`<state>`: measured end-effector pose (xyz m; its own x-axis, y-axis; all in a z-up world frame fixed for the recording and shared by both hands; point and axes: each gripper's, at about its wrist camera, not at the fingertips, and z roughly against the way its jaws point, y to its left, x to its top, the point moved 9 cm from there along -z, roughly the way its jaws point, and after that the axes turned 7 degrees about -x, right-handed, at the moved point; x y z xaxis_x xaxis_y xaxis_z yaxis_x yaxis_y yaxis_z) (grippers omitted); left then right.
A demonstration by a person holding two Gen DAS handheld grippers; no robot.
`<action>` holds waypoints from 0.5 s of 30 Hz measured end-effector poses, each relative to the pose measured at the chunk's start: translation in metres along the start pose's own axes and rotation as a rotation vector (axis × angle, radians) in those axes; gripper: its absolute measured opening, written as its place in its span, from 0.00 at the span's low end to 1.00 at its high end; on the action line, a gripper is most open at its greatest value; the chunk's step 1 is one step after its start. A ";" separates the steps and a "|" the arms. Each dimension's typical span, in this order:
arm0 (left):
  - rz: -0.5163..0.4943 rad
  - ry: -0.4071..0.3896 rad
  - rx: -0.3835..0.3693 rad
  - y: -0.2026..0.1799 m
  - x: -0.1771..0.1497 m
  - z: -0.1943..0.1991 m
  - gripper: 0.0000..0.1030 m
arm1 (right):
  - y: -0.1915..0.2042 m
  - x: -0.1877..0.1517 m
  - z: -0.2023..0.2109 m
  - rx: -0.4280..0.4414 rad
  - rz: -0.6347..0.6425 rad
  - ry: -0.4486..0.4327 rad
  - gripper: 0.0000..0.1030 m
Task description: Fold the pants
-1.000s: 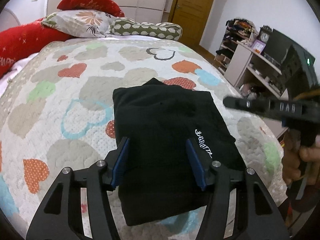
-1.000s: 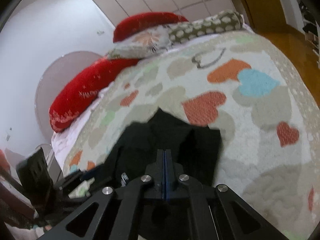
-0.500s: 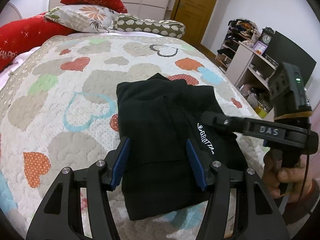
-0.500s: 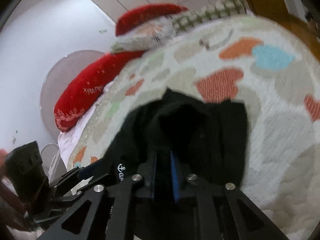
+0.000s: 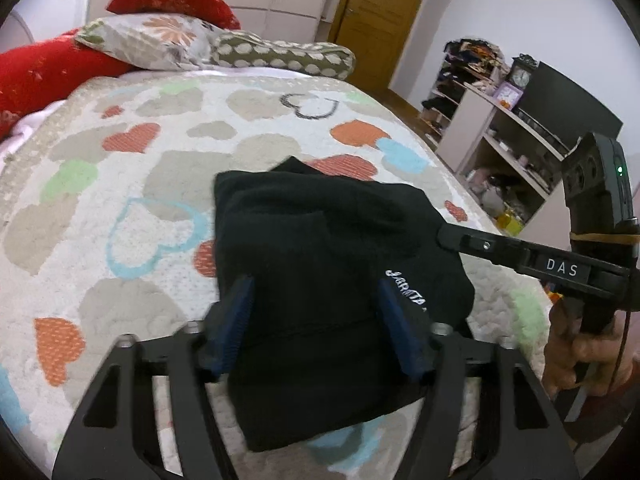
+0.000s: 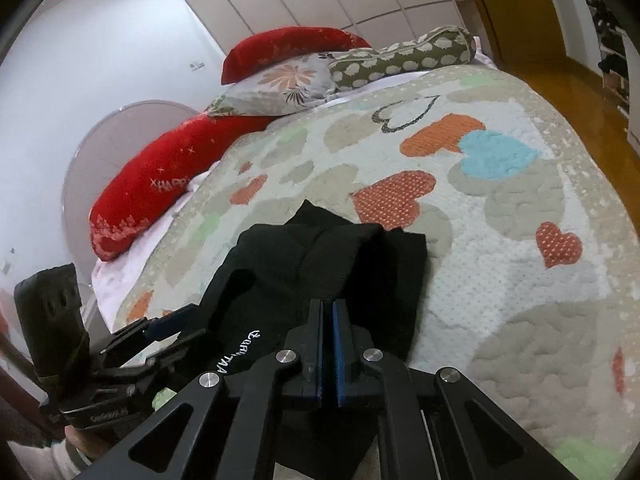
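The black pants (image 5: pixel 328 264) lie folded in a compact bundle on the heart-patterned quilt (image 5: pixel 132 184), with a white logo on their right side. My left gripper (image 5: pixel 316 312) is open and hovers over the bundle's near half, its blue pads either side of it. My right gripper (image 5: pixel 444 236) reaches in from the right and touches the bundle's right edge. In the right wrist view the pants (image 6: pixel 320 264) lie just ahead of my right gripper (image 6: pixel 328 312), whose pads stand almost together with nothing between them. The left gripper (image 6: pixel 168 324) shows at lower left.
Red, floral and dotted pillows (image 5: pixel 160 40) lie at the head of the bed. A shelf unit with clutter (image 5: pixel 500 120) stands to the right of the bed, beside a wooden door (image 5: pixel 380 12). The wooden floor (image 6: pixel 568 80) lies beyond the bed's right edge.
My right gripper has come in from the right, over the pants, and rests at their right edge. My left gripper has stayed open above the bundle.
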<state>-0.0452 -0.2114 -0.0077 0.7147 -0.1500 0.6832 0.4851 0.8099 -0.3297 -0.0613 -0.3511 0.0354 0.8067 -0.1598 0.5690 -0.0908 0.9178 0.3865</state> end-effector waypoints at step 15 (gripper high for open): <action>-0.087 0.033 0.048 0.001 -0.005 -0.001 0.69 | -0.022 -0.012 -0.017 -0.067 -0.031 0.070 0.09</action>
<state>-0.0480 -0.2099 -0.0122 0.6874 -0.2383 0.6860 0.5219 0.8190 -0.2384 -0.0591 -0.3630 0.0079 0.8474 -0.1649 0.5048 -0.0278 0.9355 0.3523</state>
